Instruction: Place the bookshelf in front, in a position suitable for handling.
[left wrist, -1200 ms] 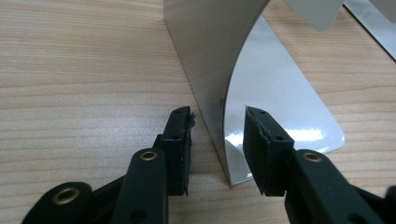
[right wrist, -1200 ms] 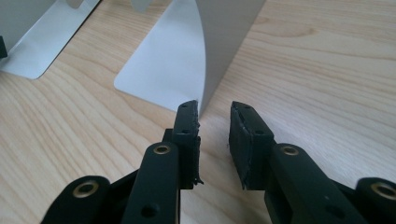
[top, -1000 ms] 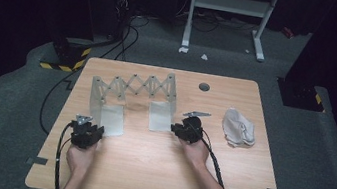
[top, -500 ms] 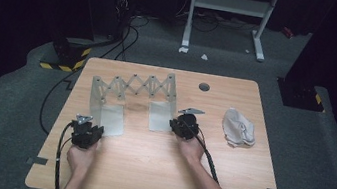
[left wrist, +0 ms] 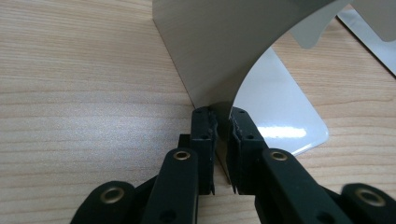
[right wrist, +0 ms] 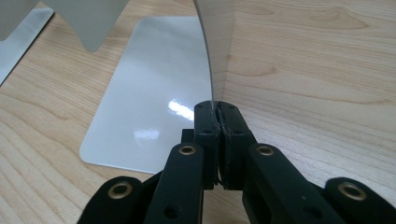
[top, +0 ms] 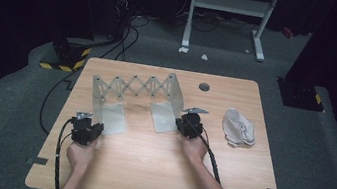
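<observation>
The expanding metal bookend rack (top: 135,97) stands at centre frame. The right gripper (right wrist: 217,116) has slid left and now clamps the rack's right plate, while the left gripper (left wrist: 219,123) stays closed on the left plate's edge. The rack looks narrower than before, so it's probably being collapsed.

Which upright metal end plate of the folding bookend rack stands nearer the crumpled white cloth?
The end plate pinched by the right gripper; the white cloth lies just beyond it.
</observation>
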The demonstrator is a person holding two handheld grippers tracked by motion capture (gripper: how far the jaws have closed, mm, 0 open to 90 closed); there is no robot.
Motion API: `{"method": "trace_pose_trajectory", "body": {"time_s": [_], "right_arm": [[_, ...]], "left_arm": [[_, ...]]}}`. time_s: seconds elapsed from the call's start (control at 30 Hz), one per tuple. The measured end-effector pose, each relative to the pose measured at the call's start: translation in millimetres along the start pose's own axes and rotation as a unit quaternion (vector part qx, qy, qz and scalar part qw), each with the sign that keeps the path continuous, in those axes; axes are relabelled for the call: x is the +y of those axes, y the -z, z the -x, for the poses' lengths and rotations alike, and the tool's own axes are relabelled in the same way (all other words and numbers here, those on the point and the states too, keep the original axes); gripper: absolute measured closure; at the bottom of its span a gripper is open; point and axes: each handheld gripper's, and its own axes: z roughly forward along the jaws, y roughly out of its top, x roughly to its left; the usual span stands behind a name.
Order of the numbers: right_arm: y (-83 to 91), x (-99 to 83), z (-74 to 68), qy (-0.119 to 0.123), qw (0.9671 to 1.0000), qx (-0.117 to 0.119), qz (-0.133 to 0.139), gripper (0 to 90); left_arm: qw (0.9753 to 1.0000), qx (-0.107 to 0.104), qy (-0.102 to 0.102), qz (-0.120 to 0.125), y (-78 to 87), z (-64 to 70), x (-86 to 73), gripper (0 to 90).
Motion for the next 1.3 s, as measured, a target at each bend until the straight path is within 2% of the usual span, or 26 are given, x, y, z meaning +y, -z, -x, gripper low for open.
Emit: {"method": "trace_pose_trajectory", "body": {"time_s": [0.1, 0.27, 0.37, 0.47, 0.5, 0.63, 0.8, 1.0, 1.3], "right_arm": [[2.0, -1.1, 1.3, 0.001, 1.0000, -0.005, -0.001, 88.7], [8.7, -7.0, 7.6, 0.004, 0.9999, -0.013, 0.004, 89.3], [11.8, -10.0, 10.8, 0.000, 0.9999, -0.014, 0.007, 89.3], [19.4, -16.8, 18.0, -0.006, 0.9997, -0.019, 0.012, 89.3], [19.4, -16.8, 18.0, -0.006, 0.9997, -0.019, 0.012, 89.3], [29.3, -24.5, 29.9, -0.016, 0.9993, -0.029, 0.018, 89.4], [39.7, -32.3, 41.8, -0.026, 0.9987, -0.038, 0.022, 89.2], [49.0, -39.2, 51.8, -0.034, 0.9979, -0.048, 0.025, 89.1], [61.6, -48.6, 62.2, -0.049, 0.9967, -0.058, 0.027, 88.9]], "left_arm": [[1.0000, -0.004, 0.000, 0.000, 0.2, -0.9, 0.1, 82.1], [0.9999, -0.004, -0.015, -0.003, 1.1, 2.9, -0.8, 82.8], [0.9998, -0.007, -0.017, -0.003, 0.9, 4.5, -1.0, 83.5], [0.9993, -0.013, -0.034, -0.012, -0.2, 9.5, 1.1, 84.0], [0.9993, -0.013, -0.034, -0.012, -0.2, 9.5, 1.1, 84.0], [0.9982, -0.028, -0.049, -0.018, -5.0, 21.5, 3.3, 84.1], [0.9975, -0.038, -0.056, -0.020, -10.3, 33.1, 4.6, 84.4], [0.9958, -0.052, -0.070, -0.027, -17.8, 49.2, 8.5, 84.2], [0.9939, -0.066, -0.082, -0.032, -25.0, 65.0, 11.3, 84.0]]}}
